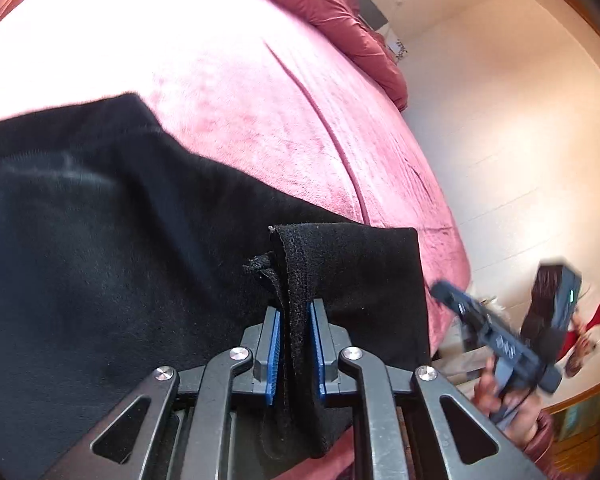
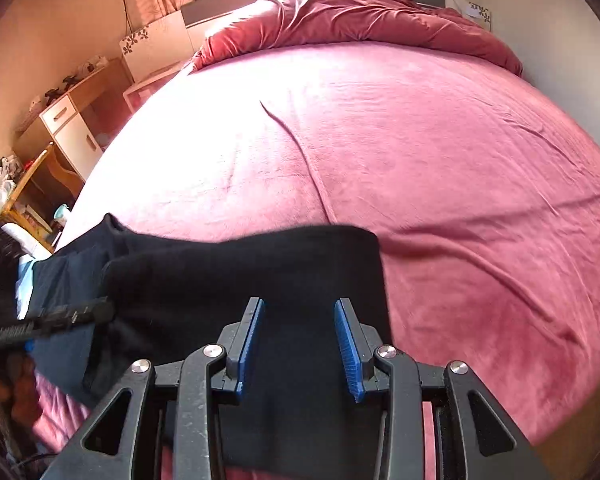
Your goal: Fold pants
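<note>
Trouble could come from the small pinch on the soft black cloth pants (image 1: 148, 240), which lie along the near edge of the big bed with the fuzzy pink blanket (image 2: 440, 168). The left claw (image 1: 294, 344) is squeezed shut on a thin bunched bit of the hem at one leg end, and only a little cloth sits between its blue pads (image 1: 274, 354). If that hand pulls hard or fast, I think the hem could slip out and the leg would flop down crooked. The right claw (image 2: 300, 346) has its blue pads apart and grips nothing; black cloth shows under the gap, but the pads do not press on it. With only one hand holding, a lift could drag the pants sideways, bunch them up, or pull them off the bed edge. The pants also look a bit lumpy, so a fold made now may come out messy. The long way of the pants runs along the bed edge, left to right in both views. The leg end points right, and the rest stretches away to the left, past what can be seen.
</note>
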A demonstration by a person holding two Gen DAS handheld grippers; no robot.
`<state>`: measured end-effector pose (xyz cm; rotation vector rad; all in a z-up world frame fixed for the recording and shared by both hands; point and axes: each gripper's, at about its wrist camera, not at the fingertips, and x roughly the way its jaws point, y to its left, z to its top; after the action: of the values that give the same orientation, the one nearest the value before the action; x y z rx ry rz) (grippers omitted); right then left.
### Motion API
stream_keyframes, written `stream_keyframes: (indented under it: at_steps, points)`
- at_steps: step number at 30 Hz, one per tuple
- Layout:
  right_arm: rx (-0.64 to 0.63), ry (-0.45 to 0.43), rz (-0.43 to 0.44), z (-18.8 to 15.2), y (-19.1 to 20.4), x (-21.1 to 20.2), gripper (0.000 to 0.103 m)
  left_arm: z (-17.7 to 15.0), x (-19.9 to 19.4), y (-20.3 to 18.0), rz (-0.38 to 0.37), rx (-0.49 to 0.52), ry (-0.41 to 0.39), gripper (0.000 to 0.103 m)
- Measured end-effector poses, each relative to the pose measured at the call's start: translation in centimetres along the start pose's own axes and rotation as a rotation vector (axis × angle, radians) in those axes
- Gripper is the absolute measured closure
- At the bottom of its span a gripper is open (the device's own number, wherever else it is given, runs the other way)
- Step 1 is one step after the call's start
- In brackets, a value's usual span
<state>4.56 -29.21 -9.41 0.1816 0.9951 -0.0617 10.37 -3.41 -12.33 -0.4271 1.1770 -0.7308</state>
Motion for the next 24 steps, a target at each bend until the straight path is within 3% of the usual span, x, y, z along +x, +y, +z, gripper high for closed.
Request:
stream_keyframes:
  at_steps: [5,12,18,24]
  points:
    - [0.017,0.122,-0.069,0.7,0.1,5.4,0.066,-0.5,1.5,-0.6,0.149,0.076,0.030,0.089]
    - [0.011,0.072,-0.071,-0.2,0.4,5.0,0.065,-1.8,1.8,-0.5,0.212,0.095,-0.004,0.084]
    - [-0.005,0.029,-0.083,-0.3,1.2,3.1,0.053,-2.2,-0.6,-1.3,0.279,0.132,-0.071,0.082]
    - [-0.016,-0.013,-0.047,-1.2,3.1,0.6,0.052,-3.4,-3.1,-0.8,0.340,0.148,-0.135,0.079]
